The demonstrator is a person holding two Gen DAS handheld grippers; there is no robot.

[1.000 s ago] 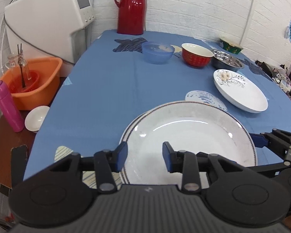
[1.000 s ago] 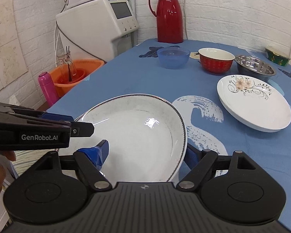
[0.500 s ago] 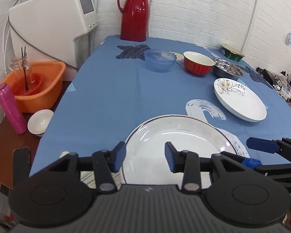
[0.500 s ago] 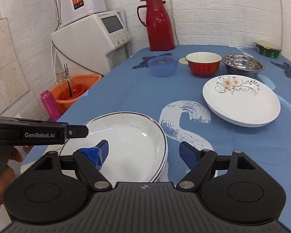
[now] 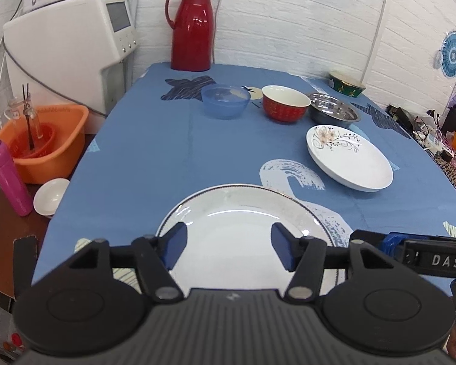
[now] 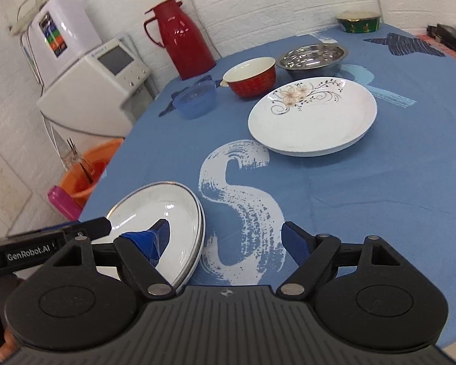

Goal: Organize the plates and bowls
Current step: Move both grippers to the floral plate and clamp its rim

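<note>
Left gripper: released, above stack.
Right gripper: released, empty.
Stack: near surface edge.
Risk: a nudge could push it off.

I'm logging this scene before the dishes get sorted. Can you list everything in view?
rimmed plates: two, white, stacked, near edge
floral plate: one, white, mid-table
red bowl: one, far side
blue bowl: one, left of red bowl
steel bowl: one, right of red bowl
green bowl: one, far corner
thermos jug: one, red, far end
orange basin: one, beside table
left gripper: jaws open
right gripper: jaws open
</note>
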